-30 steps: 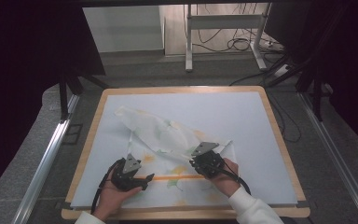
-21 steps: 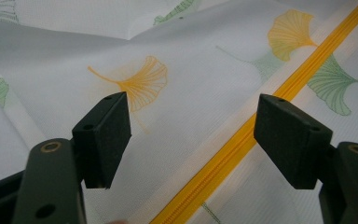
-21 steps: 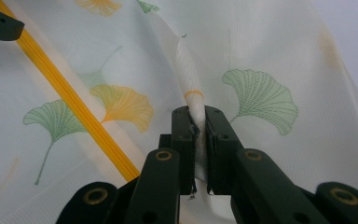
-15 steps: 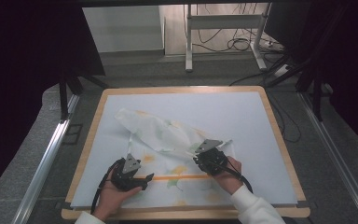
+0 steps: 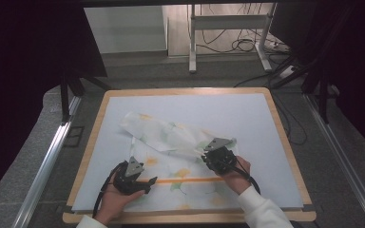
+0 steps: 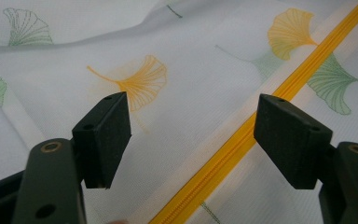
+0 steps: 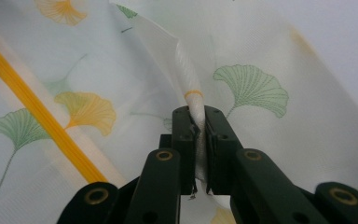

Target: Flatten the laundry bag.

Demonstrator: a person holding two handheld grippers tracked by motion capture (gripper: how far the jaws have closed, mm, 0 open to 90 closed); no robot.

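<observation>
A white cloth (image 5: 171, 142) printed with yellow and green ginkgo leaves lies partly folded over on the pale mat, an orange zipper strip (image 5: 190, 180) running across its near part. My left gripper (image 5: 145, 181) rests open low over the cloth; its jaws straddle the zipper (image 6: 242, 140) and a yellow leaf (image 6: 135, 79). My right gripper (image 5: 215, 153) is shut on a bunched fold of the cloth (image 7: 196, 100), which rises between its jaws and lifts the fabric off the mat.
The cloth lies on a pale mat (image 5: 266, 128) set on a wooden-edged board (image 5: 285, 137). Metal rails (image 5: 47, 161) run along both sides. A table frame (image 5: 228, 23) and cables (image 5: 247, 45) stand on the floor beyond.
My right gripper has moved a little to the right with the fold of cloth, pulling the folded part along. The left gripper has stayed in place.
</observation>
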